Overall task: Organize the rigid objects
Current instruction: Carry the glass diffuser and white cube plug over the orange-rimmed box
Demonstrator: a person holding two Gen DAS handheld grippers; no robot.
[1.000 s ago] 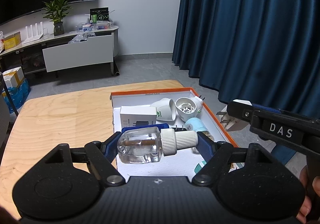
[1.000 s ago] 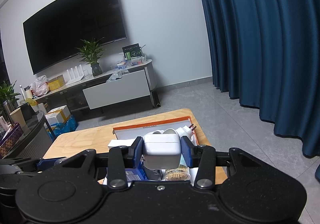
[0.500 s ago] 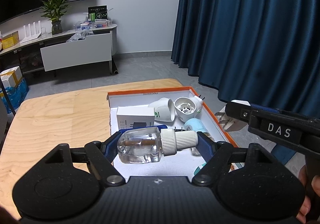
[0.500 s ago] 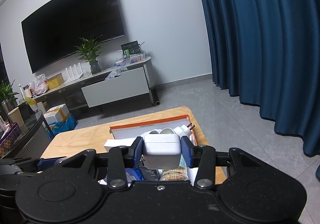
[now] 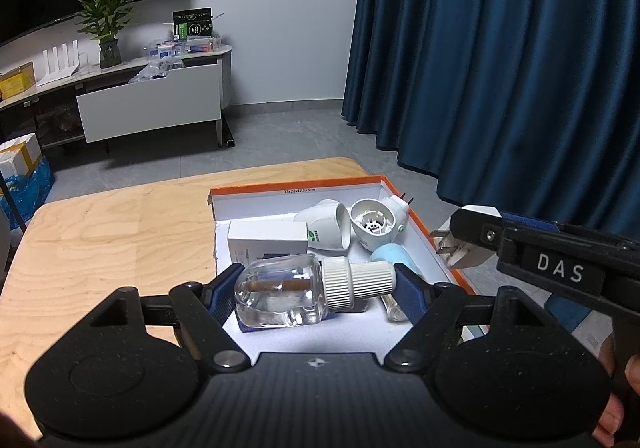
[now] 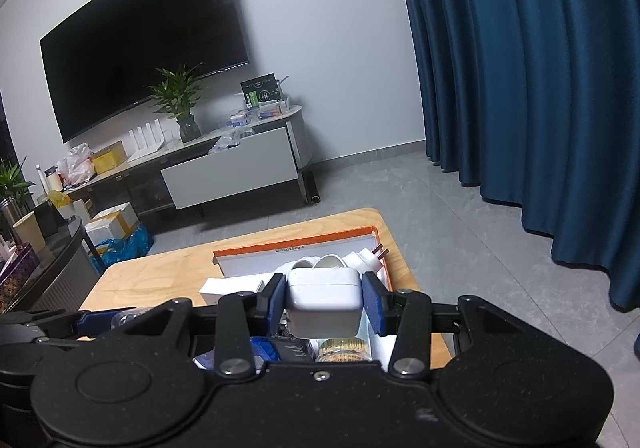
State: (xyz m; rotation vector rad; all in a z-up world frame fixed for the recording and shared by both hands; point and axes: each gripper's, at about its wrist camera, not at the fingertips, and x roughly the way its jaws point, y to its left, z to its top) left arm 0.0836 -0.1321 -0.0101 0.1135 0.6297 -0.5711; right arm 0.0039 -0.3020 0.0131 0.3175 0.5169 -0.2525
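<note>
Still unchanged, left tongs (image 5: 316, 286) clamping bottle (image 5: 288, 294), right tongs (image 6: 323, 302) clamping charger (image 6: 323, 300)

The left tongs (image 5: 316, 284) are showing a matte black, faintly speckled body with two rounded lobes, each bearing a shallow pressed circle. Black angled links with triangular cut-outs are running forward from silver round-headed screws to ribbed blue pads (image 5: 409, 294). A small cross mark is sitting at the body's middle front edge. The right tongs (image 6: 323, 306) are showing the same black build, blue pads and silver screws. From the side, in the left view, its black arm is carrying white raised letters "DAS". Bare fingertips are peeking in at the lower right corner there.
</note>
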